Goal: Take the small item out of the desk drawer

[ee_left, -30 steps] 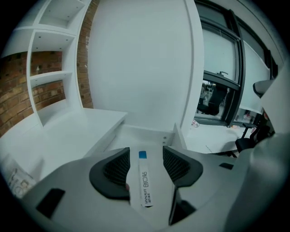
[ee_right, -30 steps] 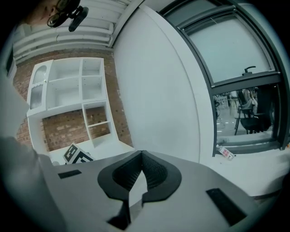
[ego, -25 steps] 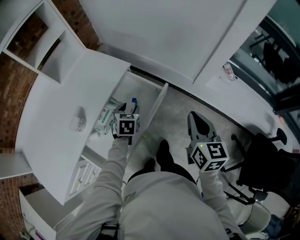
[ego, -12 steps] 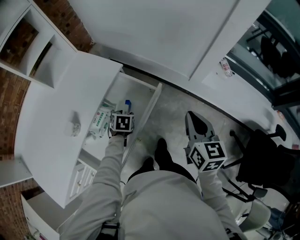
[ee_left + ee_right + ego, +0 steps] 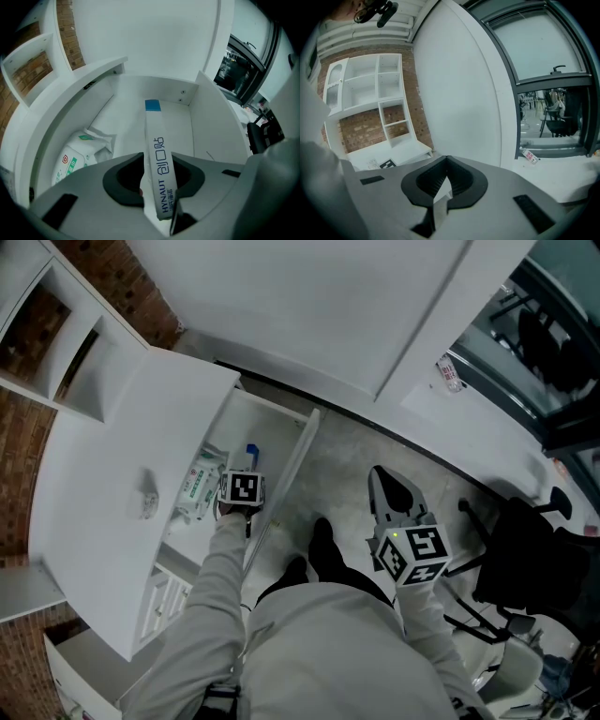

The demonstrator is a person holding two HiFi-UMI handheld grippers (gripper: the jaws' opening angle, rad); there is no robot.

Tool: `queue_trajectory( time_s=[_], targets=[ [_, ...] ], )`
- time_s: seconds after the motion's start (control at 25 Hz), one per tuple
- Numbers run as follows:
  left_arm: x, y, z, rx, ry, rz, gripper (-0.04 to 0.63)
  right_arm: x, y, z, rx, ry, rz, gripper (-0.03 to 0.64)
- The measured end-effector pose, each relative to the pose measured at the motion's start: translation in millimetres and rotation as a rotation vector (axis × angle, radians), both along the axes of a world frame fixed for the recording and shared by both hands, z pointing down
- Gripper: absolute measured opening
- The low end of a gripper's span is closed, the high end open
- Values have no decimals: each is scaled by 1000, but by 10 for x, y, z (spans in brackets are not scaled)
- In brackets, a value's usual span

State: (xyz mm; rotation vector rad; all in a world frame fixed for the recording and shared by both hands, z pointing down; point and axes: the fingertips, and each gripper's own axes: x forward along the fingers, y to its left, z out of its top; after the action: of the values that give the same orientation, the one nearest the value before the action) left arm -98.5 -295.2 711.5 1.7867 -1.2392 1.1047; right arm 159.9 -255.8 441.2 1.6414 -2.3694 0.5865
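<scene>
I am gripping a slim white plaster box [image 5: 153, 131] inside the open drawer [image 5: 213, 126] with my left gripper [image 5: 158, 164]. Its 2 jaws have just been closing and are pressing on the box's near end. A tissue pack [image 5: 70, 159] is lying in the drawer's left part. My right gripper [image 5: 446, 161] is hanging outside the drawer, jaws together, holding nothing.

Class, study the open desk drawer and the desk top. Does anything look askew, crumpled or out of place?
Mildly, yes. The soft green-printed pack in the drawer is crumpled and slumps at the left side, unlike the straight narrow box. A small item, too blurred to identify, lies alone on the desk top.
</scene>
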Motion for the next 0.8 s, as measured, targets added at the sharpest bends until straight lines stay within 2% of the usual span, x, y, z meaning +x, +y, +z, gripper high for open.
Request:
queue_trajectory(
  time_s=[0.12, 0.2, 0.44, 0.8],
  targets=[
    [-22, 5, -77, 6, -18, 2, 81, -16, 9, 17, -7, 3, -2, 29],
    [-75, -11, -150, 18, -44, 4, 77, -31, 9, 21, -8, 3, -5, 29],
    [-4, -18, -202, 45, 5, 17, 72, -110, -3, 20, -7, 0, -23, 29],
    [-135, -214, -794, 216, 16, -9, 72, -294, -14, -43, 4, -21, -61, 29]
  ],
)
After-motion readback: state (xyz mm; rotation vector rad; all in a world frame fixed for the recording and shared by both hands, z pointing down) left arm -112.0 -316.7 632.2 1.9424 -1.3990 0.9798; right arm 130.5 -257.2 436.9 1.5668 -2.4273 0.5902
